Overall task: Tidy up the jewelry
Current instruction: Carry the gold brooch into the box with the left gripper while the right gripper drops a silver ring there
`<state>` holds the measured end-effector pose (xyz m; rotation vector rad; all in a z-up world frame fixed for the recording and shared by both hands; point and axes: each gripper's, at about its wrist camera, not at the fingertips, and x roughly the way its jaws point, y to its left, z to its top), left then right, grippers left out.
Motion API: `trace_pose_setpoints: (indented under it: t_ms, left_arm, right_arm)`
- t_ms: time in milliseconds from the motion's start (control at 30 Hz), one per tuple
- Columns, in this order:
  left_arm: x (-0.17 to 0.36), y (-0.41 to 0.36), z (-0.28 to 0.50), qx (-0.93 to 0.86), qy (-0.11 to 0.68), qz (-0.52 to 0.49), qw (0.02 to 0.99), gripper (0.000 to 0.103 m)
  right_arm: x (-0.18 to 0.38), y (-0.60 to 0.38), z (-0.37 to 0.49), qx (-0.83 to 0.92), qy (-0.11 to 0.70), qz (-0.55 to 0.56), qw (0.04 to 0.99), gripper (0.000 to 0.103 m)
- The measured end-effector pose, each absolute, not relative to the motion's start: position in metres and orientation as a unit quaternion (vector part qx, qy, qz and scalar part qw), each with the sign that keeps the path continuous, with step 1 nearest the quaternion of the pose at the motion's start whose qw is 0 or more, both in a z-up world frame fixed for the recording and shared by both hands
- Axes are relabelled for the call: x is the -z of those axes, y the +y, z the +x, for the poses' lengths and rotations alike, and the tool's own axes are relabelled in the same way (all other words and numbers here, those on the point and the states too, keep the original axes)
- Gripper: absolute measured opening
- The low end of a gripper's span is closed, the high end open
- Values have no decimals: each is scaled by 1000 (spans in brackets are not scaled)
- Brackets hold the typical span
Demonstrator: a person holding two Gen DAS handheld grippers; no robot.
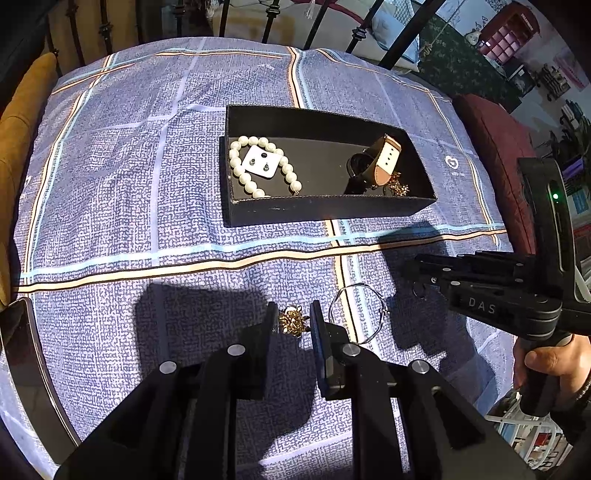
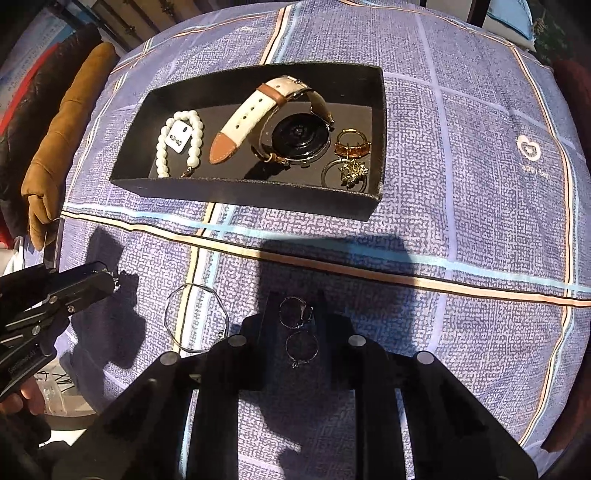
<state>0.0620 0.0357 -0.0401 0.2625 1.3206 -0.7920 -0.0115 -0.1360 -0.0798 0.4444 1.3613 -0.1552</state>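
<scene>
Your left claw stands open around the gold brooch on the counter, its fingers apart from it. Your right claw is open over two silver rings, gripping nothing. The black box beyond holds pearls and a watch.

Both wrist cameras look down close over the bedspread, facing the black box at 12 o'clock; each catches the other hand-held gripper sideways

Blue plaid cloth, mustard cushion, iron railing behind.
</scene>
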Motion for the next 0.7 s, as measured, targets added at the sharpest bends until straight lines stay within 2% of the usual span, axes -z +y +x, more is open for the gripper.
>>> trace_pose_setpoints:
  t_ms: [433,700]
  left_arm:
    - [36,20,64,366,593,122,706,17]
    - [-8,-11,105,377,546,101,741,17]
  right_arm:
    - [59,-137,-38,68,610,236,753,20]
    - [-12,-163,21,65,537,232,808,20]
